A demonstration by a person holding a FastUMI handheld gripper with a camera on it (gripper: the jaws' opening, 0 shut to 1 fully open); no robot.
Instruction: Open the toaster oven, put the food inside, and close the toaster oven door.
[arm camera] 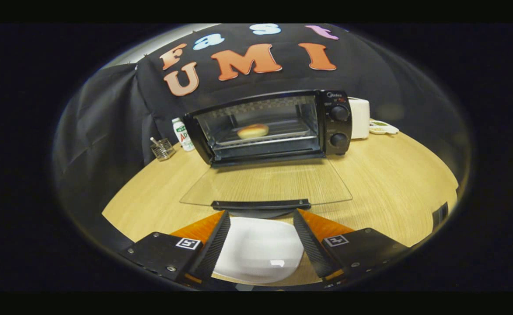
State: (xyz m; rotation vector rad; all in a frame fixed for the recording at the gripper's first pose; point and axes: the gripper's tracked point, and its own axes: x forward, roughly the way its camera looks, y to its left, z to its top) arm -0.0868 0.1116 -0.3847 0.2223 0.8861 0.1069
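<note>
A black toaster oven (pixel 335 124) stands at the back of the round wooden table (pixel 392 183). Its glass door (pixel 267 183) is folded down flat toward me, its black handle (pixel 260 204) just ahead of my fingertips. A golden bun (pixel 253 131) lies on the tray (pixel 282 131) inside the oven. My gripper (pixel 260 214) is open, low over the table. Between its fingers, below them, sits an empty white plate (pixel 258 249), and neither finger touches it.
Left of the oven stand a small white bottle (pixel 183 134) and a small clear holder (pixel 162 148). A white appliance (pixel 360 118) and a small dish (pixel 383 127) sit to its right. Black cloth walls the booth behind.
</note>
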